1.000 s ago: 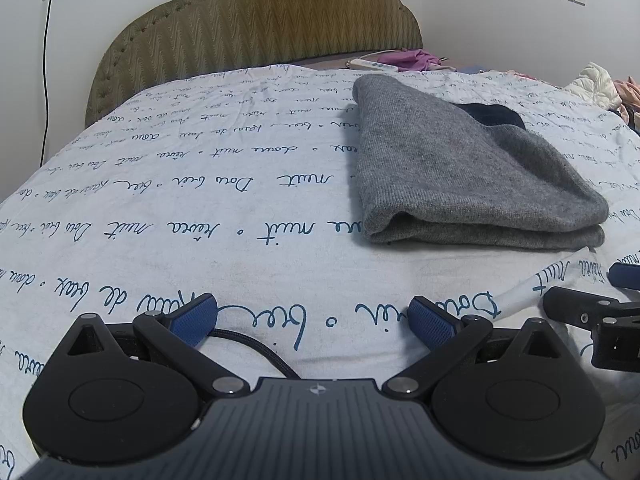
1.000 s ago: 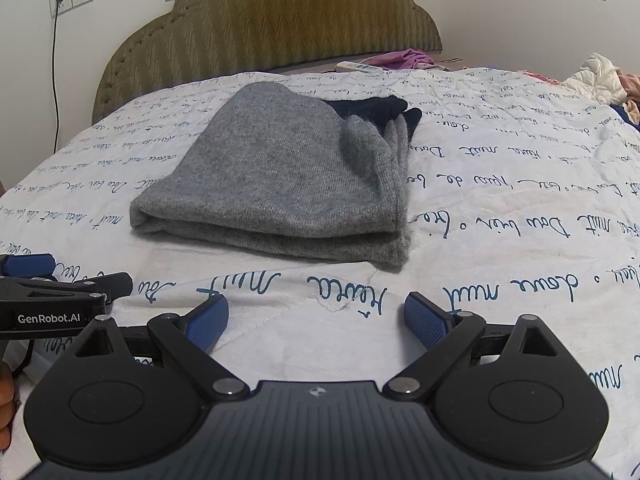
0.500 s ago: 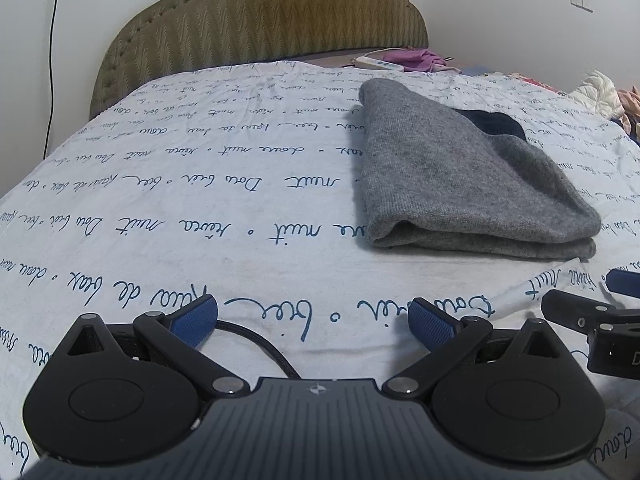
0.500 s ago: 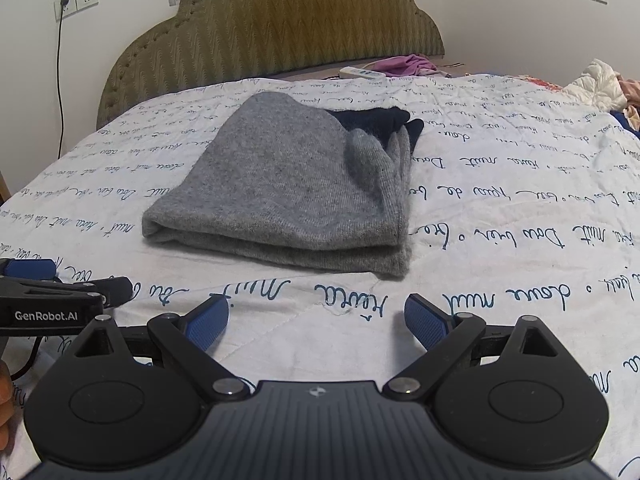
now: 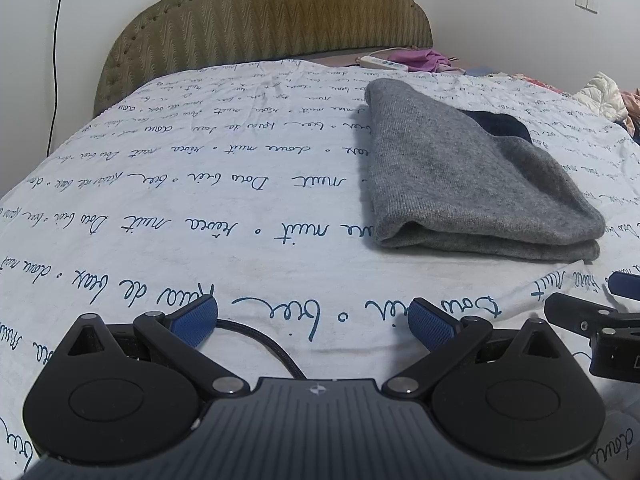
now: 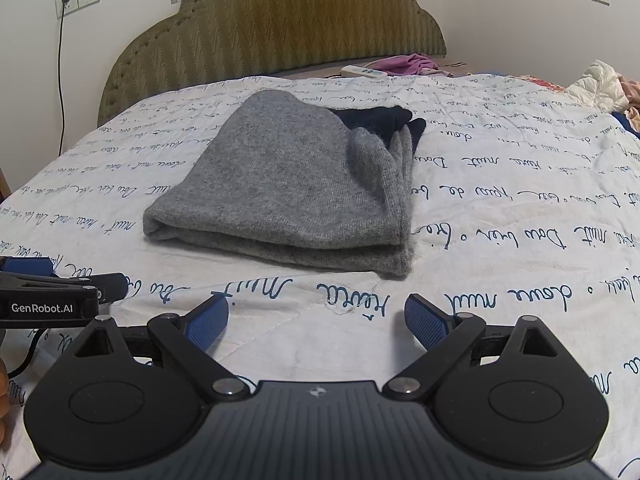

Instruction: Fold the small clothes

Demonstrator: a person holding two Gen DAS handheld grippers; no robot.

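A grey knitted garment (image 5: 460, 176) (image 6: 288, 188) lies folded flat on the bed, with a dark navy part (image 6: 380, 120) (image 5: 500, 126) showing at its far side. My left gripper (image 5: 314, 320) stands open near the bed's front edge, left of the garment, holding nothing. My right gripper (image 6: 316, 320) is also open and empty, a short way in front of the garment's folded edge. Each gripper shows at the side of the other's view: the right gripper's finger (image 5: 580, 316) and the left gripper's body (image 6: 48, 300).
The bed sheet (image 5: 200, 200) is white with blue script. An olive padded headboard (image 6: 280, 24) stands behind. A white remote (image 6: 364, 71) and purple cloth (image 6: 408, 63) lie at the head. More clothes (image 6: 600, 84) are piled at the right. A black cable (image 5: 264, 340) runs under my left gripper.
Both grippers have drawn back slightly and risen, so the garment sits a little farther away. Both stay open; the garment has not moved.
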